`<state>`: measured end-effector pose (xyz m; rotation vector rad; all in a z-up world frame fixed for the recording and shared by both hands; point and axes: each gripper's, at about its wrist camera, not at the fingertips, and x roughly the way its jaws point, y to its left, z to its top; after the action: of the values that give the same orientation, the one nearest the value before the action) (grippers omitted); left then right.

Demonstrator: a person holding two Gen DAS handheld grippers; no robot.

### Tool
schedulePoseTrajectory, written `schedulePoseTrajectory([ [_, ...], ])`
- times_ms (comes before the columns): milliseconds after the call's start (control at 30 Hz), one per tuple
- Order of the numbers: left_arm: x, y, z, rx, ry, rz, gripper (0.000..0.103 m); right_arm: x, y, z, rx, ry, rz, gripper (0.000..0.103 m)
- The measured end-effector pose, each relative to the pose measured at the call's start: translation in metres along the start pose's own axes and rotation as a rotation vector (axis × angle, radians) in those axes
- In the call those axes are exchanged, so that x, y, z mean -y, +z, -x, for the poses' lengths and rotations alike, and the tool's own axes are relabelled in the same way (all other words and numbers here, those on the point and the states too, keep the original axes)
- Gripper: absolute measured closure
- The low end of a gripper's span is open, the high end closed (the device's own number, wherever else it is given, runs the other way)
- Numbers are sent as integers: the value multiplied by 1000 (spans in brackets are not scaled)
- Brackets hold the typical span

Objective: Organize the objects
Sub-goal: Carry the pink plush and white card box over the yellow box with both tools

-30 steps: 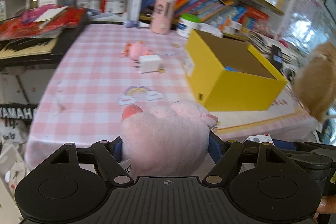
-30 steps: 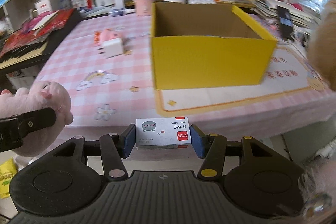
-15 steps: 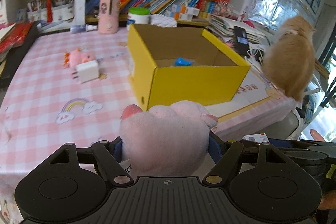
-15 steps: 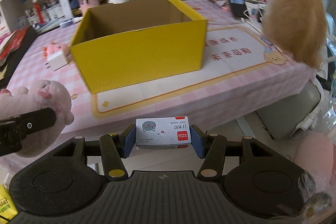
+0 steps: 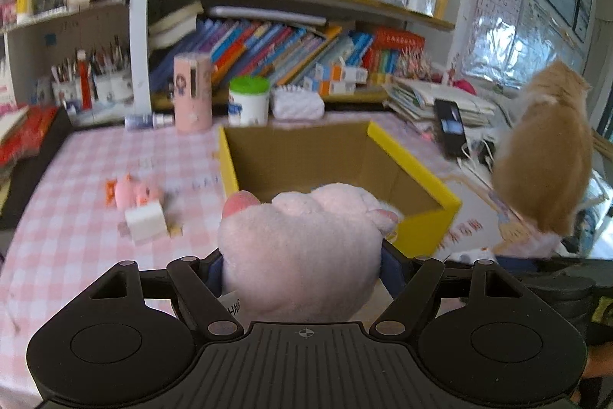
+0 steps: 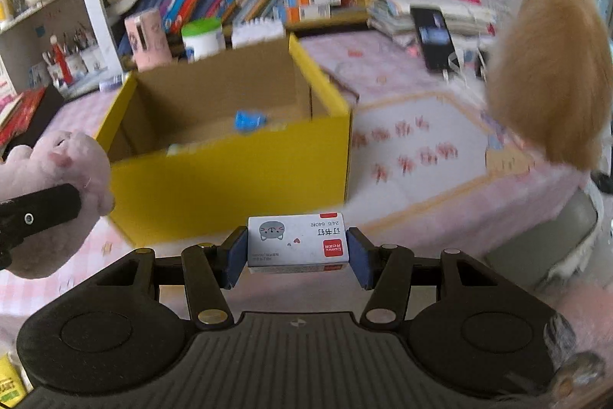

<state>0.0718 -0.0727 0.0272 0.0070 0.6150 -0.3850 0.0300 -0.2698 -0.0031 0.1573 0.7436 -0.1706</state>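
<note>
Here, fingers (image 5: 394,267) grip plush (image 5: 302,248).

Fuzzy pink plush toy (image 5: 302,252), soft nap all over. The yellow box (image 6: 230,175) shows smooth matt outer faces and raw brown cardboard inside. The small staple box (image 6: 298,243) is glossy printed card. Checked pink tablecloth (image 5: 76,236) looks like smooth matt cloth.

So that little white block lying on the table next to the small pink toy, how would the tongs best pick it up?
The white block looks boxy with flat faces, so I'd come from straight above and pinch two opposite flat sides. Its prongs seem to stick out to the left, and the small pink toy sits close behind, so avoid those sides.
</note>
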Motion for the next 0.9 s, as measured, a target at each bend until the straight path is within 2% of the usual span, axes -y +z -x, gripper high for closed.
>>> schedulePoseTrajectory([
  [167, 12, 22, -21, 43, 74, -46, 27, 11, 38, -10, 110, 29, 57, 51],
  [267, 28, 30, -41, 56, 132, -128, 26, 16, 61, -21, 157, 48, 89, 51],
  [367, 39, 34, -61, 38, 137, -148, 26, 21, 81, -35, 180, 63, 103, 51],
  [600, 47, 31, -105, -56, 216, -194, 26, 18, 105, -68, 147, 131, 191, 51],
  [900, 58, 30, -137, -126, 216, -228, 21, 18, 110, -100, 85, 188, 238, 51],
])
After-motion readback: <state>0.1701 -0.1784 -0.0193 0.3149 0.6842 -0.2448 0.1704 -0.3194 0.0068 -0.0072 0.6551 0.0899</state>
